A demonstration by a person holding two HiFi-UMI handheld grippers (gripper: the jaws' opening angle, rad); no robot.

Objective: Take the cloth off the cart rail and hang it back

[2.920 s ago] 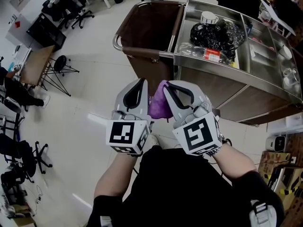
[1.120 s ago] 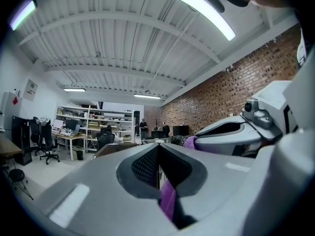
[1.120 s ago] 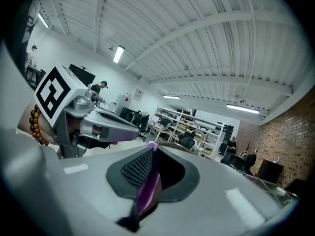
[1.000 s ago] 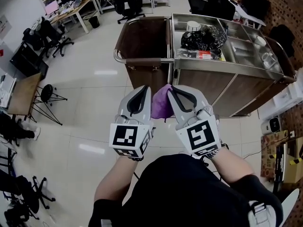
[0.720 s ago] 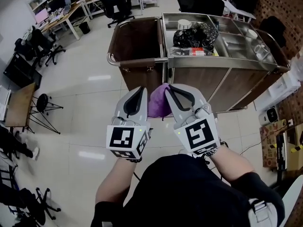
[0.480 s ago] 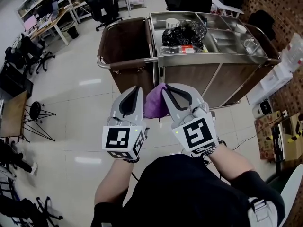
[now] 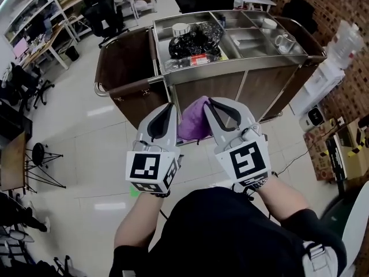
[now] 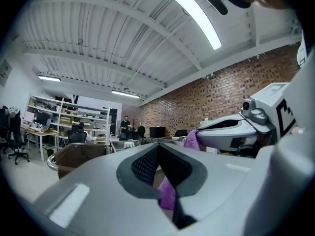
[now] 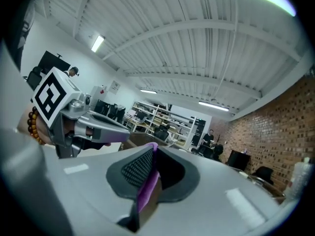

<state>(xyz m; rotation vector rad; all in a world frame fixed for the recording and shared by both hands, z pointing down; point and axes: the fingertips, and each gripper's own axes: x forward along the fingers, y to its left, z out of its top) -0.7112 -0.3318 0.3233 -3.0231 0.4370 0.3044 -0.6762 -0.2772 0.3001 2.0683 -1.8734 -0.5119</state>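
Tiled floor point(image 7: 86, 149), steel cart point(image 7: 230, 63), left gripper point(image 7: 167, 111) and right gripper point(image 7: 217, 106) both pinching purple cloth point(image 7: 194, 122)

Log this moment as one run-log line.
cloth: purple, off cart rail | left gripper: shut on cloth | right gripper: shut on cloth

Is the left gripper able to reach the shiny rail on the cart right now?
Probably not yet. The left gripper, like the right gripper, is shut on the purple cloth, and open floor separates it from the cart rail. Nothing blocks the way.
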